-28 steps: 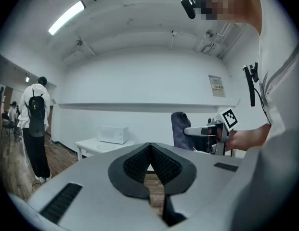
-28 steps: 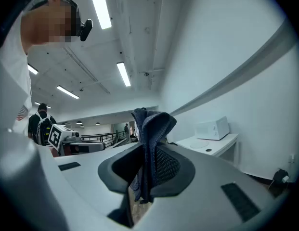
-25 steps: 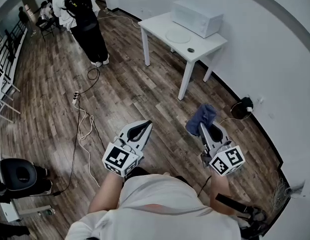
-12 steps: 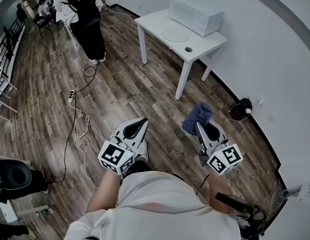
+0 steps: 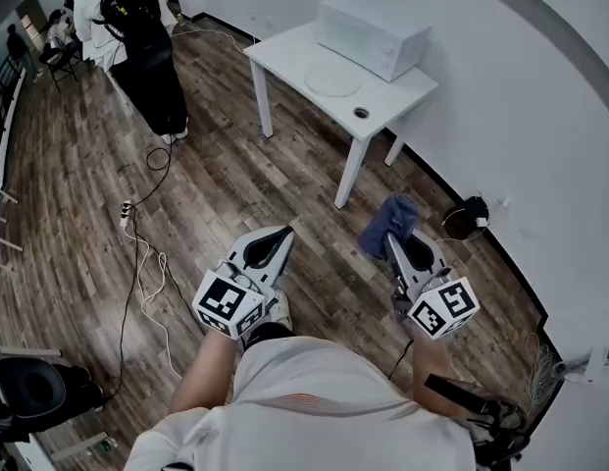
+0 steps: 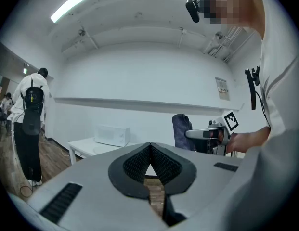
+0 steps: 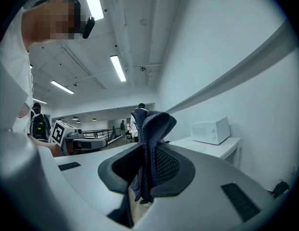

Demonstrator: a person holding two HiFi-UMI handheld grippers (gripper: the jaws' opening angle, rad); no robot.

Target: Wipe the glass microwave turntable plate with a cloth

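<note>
The step in hand looks like the approach, with wiping not yet begun. The right gripper [image 5: 400,245] is clamped on a bunched dark blue cloth [image 5: 390,224], which stands up past the jaw tips in the right gripper view. The left gripper [image 5: 281,234] has its jaws pressed together on nothing. The clear round glass turntable plate [image 5: 332,79] lies flat on the white tabletop [image 5: 412,84], just in front of the white microwave [image 5: 373,35] and well apart from both grippers. From the right gripper it lies between 11 and 12 o'clock in the head view, and from the left gripper toward 1 o'clock, across a stretch of wooden floor [image 5: 216,180]. To do this well, the person would likely close in until the plate sits directly below. The cloth should come down so that its loose fold meets the glass and the hard jaw tips do not. The empty left gripper could steady the rim at the near edge, since a smooth plate on a smooth tabletop may slide or spin under a sideways sweep.
</note>
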